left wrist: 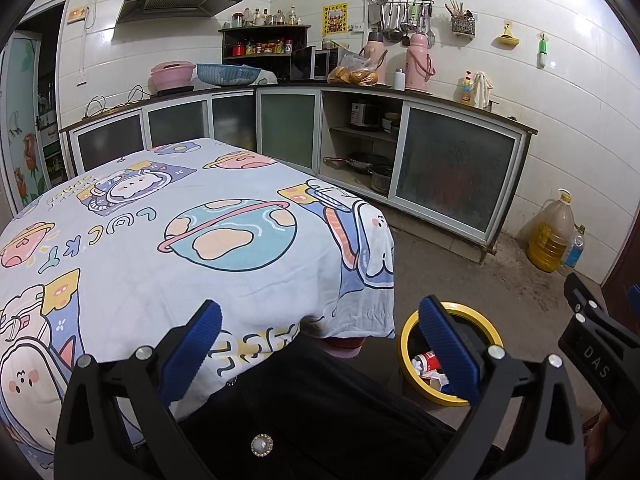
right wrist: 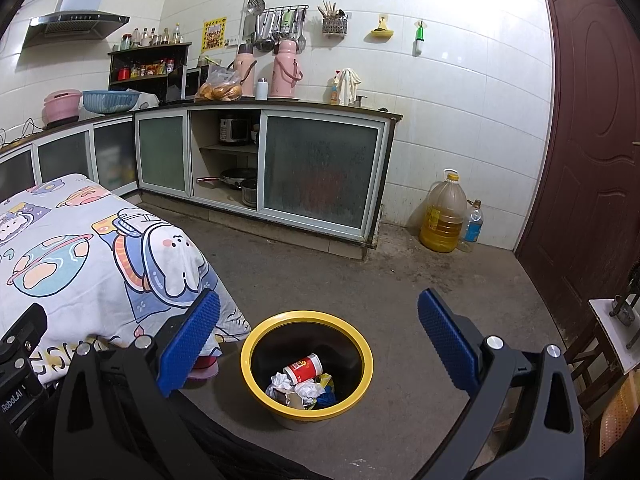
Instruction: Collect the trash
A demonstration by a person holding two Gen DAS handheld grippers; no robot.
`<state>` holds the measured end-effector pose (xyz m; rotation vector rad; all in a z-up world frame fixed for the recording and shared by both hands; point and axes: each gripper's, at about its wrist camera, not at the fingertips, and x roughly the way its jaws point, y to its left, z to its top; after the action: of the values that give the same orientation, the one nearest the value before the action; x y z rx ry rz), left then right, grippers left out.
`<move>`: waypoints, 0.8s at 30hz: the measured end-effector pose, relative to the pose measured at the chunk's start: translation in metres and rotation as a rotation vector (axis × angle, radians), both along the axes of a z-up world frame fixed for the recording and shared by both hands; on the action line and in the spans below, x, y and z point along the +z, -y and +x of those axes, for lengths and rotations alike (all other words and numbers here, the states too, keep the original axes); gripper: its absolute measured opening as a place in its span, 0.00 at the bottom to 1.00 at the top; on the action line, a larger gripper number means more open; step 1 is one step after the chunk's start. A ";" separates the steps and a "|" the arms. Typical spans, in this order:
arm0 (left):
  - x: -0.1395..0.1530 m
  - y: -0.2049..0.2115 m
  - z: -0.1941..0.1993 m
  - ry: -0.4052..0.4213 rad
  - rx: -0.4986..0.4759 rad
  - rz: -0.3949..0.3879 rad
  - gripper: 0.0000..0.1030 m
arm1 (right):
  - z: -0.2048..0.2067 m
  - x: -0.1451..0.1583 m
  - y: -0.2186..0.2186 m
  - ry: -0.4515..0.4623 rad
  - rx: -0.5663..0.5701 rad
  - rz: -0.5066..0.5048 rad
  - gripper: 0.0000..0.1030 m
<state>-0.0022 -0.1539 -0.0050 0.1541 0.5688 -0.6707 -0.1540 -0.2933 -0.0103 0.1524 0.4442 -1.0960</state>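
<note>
Trash (right wrist: pixel 306 384) binned; both hand-held grippers (right wrist: pixel 318 344) agape, empty.

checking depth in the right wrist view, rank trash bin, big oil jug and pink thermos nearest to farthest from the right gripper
1. Yellow-rimmed trash bin, on the floor just below the open right gripper, trash inside.
2. Big oil jug, on the floor by the far wall, right of the cabinets.
3. Pink thermos, up on the counter against the back wall.

I stand in a home kitchen: range hood (left wrist: pixel 182 0), tiled walls, hanging utensils (right wrist: pixel 278 26), thermos flasks (right wrist: pixel 286 68), glass-fronted cabinets (right wrist: pixel 320 170).
</note>
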 end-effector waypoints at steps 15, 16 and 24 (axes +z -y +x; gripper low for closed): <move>0.001 -0.001 0.000 0.003 -0.001 -0.001 0.92 | 0.000 0.001 0.000 0.000 0.000 0.001 0.92; 0.001 -0.001 0.000 0.003 -0.001 -0.001 0.92 | 0.000 0.001 0.000 0.000 0.000 0.001 0.92; 0.001 -0.001 0.000 0.004 0.000 -0.002 0.92 | 0.000 0.001 0.001 0.000 0.001 0.001 0.92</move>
<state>-0.0020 -0.1524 -0.0036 0.1541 0.5641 -0.6710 -0.1545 -0.2941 -0.0094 0.1528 0.4452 -1.0949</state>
